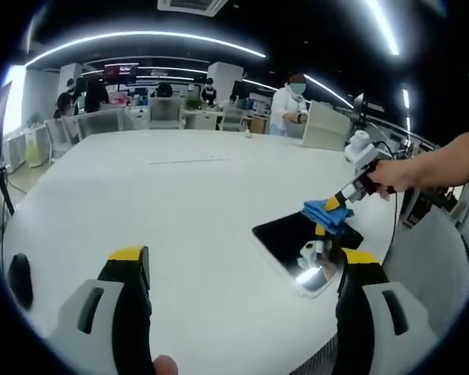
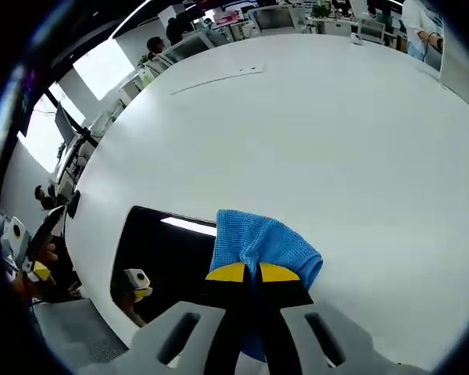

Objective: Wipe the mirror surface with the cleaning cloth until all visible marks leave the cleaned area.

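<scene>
Right gripper (image 2: 245, 273) jaws clamped on blue cloth (image 2: 262, 244), pressing it onto mirror (image 2: 160, 254) edge to wipe; left gripper (image 1: 238, 266) jaws wide, empty, beside mirror.

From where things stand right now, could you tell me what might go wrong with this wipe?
1. The mirror lies near the table edge; a sideways push from the cloth could slide it off.
2. The right tongs pinch only a bunched cloth, so their tips might scrape the glass.
3. The left tongs stand open, not steadying the mirror.
</scene>
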